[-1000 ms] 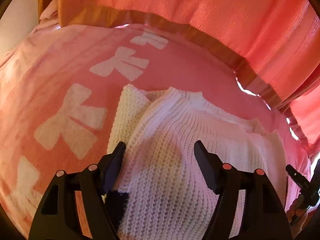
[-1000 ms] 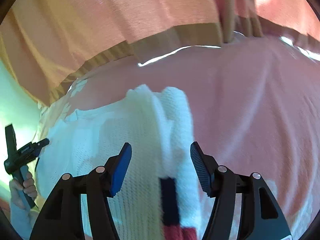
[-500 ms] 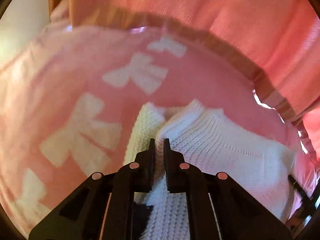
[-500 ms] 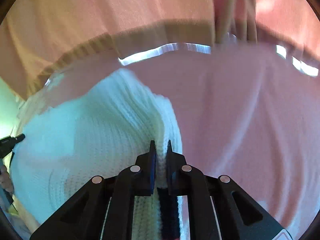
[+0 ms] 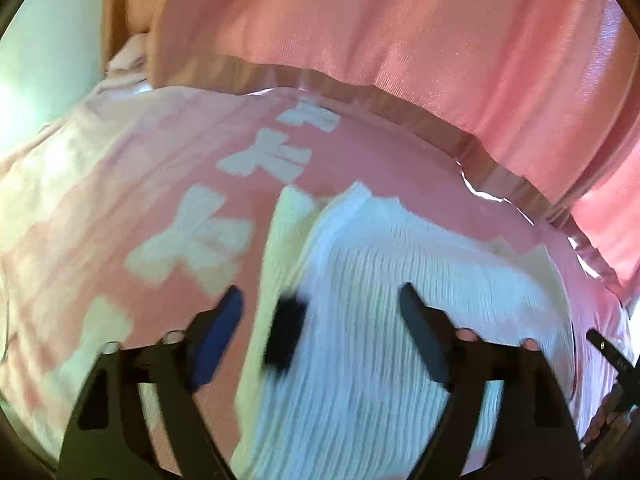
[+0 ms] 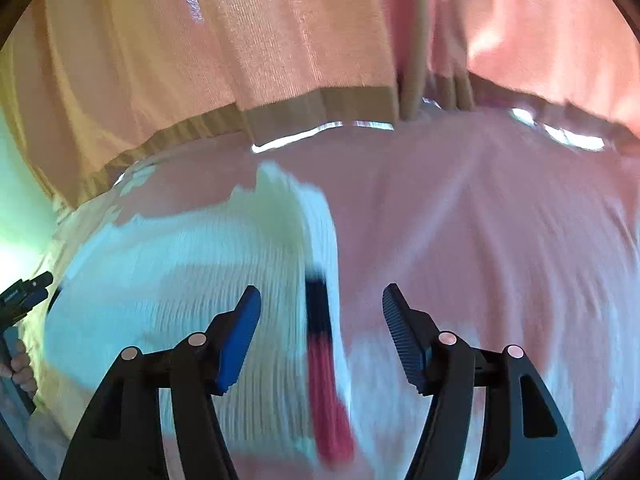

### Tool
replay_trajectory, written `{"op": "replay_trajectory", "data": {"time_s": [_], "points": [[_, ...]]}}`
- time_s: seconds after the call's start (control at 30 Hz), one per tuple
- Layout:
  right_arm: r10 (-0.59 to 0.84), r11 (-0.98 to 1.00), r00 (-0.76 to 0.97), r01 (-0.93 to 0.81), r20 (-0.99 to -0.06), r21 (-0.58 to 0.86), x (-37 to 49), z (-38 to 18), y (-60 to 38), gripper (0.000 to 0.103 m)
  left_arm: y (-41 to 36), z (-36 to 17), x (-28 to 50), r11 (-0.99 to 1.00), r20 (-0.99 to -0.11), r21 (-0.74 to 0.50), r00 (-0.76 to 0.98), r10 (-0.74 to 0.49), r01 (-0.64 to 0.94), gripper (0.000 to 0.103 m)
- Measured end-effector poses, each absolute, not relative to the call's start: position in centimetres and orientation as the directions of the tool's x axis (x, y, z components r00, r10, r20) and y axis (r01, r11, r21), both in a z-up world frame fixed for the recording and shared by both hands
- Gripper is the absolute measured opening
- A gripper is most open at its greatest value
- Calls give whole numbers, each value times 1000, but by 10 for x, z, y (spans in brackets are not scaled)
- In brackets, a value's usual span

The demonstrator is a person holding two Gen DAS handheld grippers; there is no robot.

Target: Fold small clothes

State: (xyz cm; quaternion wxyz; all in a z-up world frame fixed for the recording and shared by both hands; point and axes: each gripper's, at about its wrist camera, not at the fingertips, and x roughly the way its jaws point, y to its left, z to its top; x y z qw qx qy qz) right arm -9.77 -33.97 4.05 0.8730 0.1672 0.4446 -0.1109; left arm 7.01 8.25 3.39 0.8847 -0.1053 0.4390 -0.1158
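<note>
Both tools' jaws just opened wide, left tool [image 5: 320, 312] and right tool [image 6: 322, 312] off white sweater [image 5: 400, 280].

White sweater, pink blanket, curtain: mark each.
white sweater [image 5: 380, 280]: left wrist view, ribbed top layer.
pink blanket [image 6: 480, 220]: right wrist view, bare stretch beside the sweater.
curtain [image 5: 400, 28]: left wrist view, hanging panel.

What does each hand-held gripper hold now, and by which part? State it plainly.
Nothing. The left hand-held gripper and right hand-held gripper have just opened; the white knit garment lies loose beneath them.
</note>
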Motion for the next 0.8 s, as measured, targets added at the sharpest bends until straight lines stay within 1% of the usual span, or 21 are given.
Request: {"op": "replay_trajectory", "data": {"time_s": [0.07, 0.1, 0.2, 0.27, 0.3, 0.33, 0.37, 0.4, 0.43, 0.5, 0.57, 0.63, 0.67, 0.7, 0.73, 0.77, 0.8], "points": [[-11, 888, 533, 394, -846, 237, -120, 23, -337, 66, 94, 21, 51, 947, -771, -312, 562, -300, 77, 85], [39, 865, 507, 414, -861, 284, -126, 12, -335, 66, 96, 16, 47, 946, -785, -318, 542, -299, 61, 85], [136, 820, 476, 438, -869, 368, -131, -14, -328, 66, 103, -4, 39, 932, -812, -363, 486, -325, 16, 85], [131, 819, 499, 433, -856, 377, -127, -16, -322, 65, 104, -15, 40, 919, -817, -394, 455, -355, 9, 79], [138, 818, 512, 423, -848, 389, -123, -17, -321, 49, 103, -16, 40, 923, -816, -385, 462, -346, 11, 72], [159, 811, 519, 417, -840, 411, -120, -19, -320, 14, 101, -15, 40, 922, -809, -385, 471, -351, 25, 47], [179, 798, 526, 416, -831, 435, -118, -19, -322, 15, 100, -14, 41, 912, -800, -407, 462, -383, 50, 35], [170, 793, 544, 420, -822, 442, -119, -14, -324, 14, 100, -13, 43, 901, -796, -432, 449, -405, 46, 27], [131, 803, 578, 414, -806, 428, -122, 1, -326, 13, 101, -8, 41, 897, -789, -441, 460, -407, 38, 23], [37, 834, 631, 408, -775, 372, -135, 37, -330, 12, 101, 15, 33, 903, -769, -425, 498, -402, 73, 22], [-5, 849, 624, 416, -781, 326, -146, 54, -337, 12, 98, 28, 24, 923, -786, -374, 498, -365, 86, 22], [-101, 874, 512, 456, -853, 170, -148, 40, -337, 12, 93, 14, 21, 941, -844, -329, 422, -332, 82, 22], [-108, 874, 468, 465, -877, 141, -147, 28, -338, 13, 88, -1, 19, 953, -876, -293, 376, -301, 79, 22], [-52, 870, 393, 470, -918, 152, -146, 8, -339, 14, 85, -12, 17, 962, -894, -264, 355, -273, 75, 24], [-18, 874, 357, 460, -934, 159, -144, -2, -336, 16, 84, -16, 13, 966, -892, -248, 370, -258, 76, 26], [-40, 881, 353, 455, -935, 134, -144, -4, -333, 18, 82, -12, 8, 974, -891, -212, 394, -227, 83, 27], [-97, 886, 367, 456, -925, 89, -148, 2, -330, 25, 80, -6, 6, 977, -890, -191, 403, -212, 92, 27]]}}
